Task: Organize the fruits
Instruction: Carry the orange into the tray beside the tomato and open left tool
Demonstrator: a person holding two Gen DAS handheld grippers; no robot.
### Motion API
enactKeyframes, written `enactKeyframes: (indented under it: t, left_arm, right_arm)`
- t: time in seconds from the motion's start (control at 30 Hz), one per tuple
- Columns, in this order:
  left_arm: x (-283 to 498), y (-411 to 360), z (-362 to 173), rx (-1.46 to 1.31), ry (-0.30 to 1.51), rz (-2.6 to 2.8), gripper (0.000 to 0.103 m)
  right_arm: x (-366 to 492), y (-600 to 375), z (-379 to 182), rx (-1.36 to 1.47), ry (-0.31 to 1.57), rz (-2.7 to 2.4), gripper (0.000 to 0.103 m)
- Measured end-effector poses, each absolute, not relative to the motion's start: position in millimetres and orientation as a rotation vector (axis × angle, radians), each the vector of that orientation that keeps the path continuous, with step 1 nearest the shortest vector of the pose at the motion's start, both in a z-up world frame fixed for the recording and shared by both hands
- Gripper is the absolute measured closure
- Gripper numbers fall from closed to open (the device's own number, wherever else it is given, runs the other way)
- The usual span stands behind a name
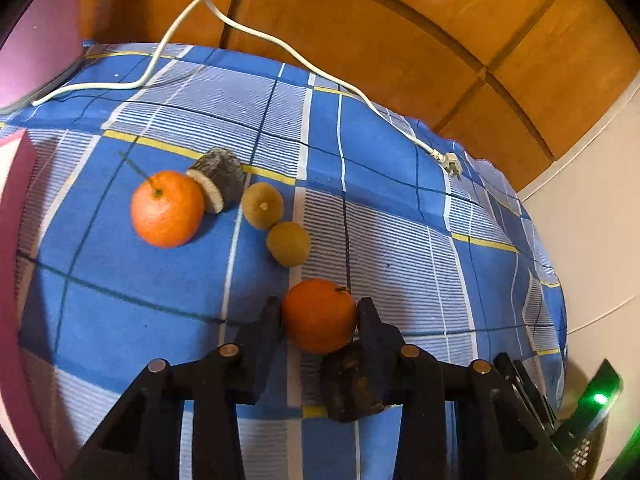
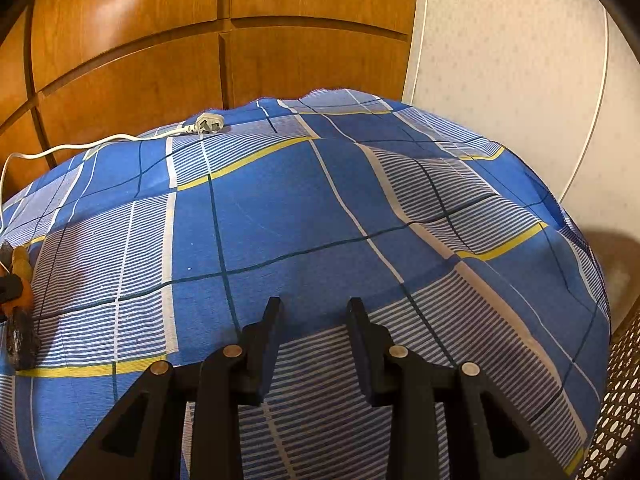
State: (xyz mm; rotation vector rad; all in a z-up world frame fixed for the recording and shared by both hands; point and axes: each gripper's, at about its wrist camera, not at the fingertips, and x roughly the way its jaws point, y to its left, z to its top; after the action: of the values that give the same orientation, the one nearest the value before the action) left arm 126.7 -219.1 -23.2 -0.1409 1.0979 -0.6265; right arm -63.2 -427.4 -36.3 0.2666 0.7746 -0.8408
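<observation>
On the blue checked cloth [image 1: 120, 320], w/ the white power cord [image 1: 256, 34] as landmark: the left gripper [image 1: 319, 312] pinches a round orange fruit [image 1: 319, 314], both black fingers against its sides, on the near side of the cord, well apart from it. A dark brown rough lump [image 1: 350, 388] lies just below the fruit, touching the gripper's right finger. The held fruit is near-spherical, no real long axis; its stem nub points up and toward the cord's plug. Closer to the cord sit a second orange w/ green stem [image 1: 167, 209], a cut dark-skinned piece [image 1: 220, 186] touching it, and two round brownish-green fruits [image 1: 276, 224] touching each other. The right gripper [image 2: 314, 316] hangs spread and empty over bare cloth. Judging by that: sorting is early, approx. one fruit in hand, the rest ungrouped.
</observation>
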Motion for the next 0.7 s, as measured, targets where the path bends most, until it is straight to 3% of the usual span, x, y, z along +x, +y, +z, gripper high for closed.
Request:
enactKeyframes:
  t: [0.43, 0.7]
  left_arm:
    - [96, -94, 37, -0.248, 0.898, -0.481, 0.064]
    - [131, -17, 20, -0.314, 0.9, -0.295, 0.064]
  right_arm:
    - [-62, -427, -36, 0.26, 0.777, -0.843, 0.07]
    - [-63, -428, -36, 0.261, 0.776, -0.841, 0.07]
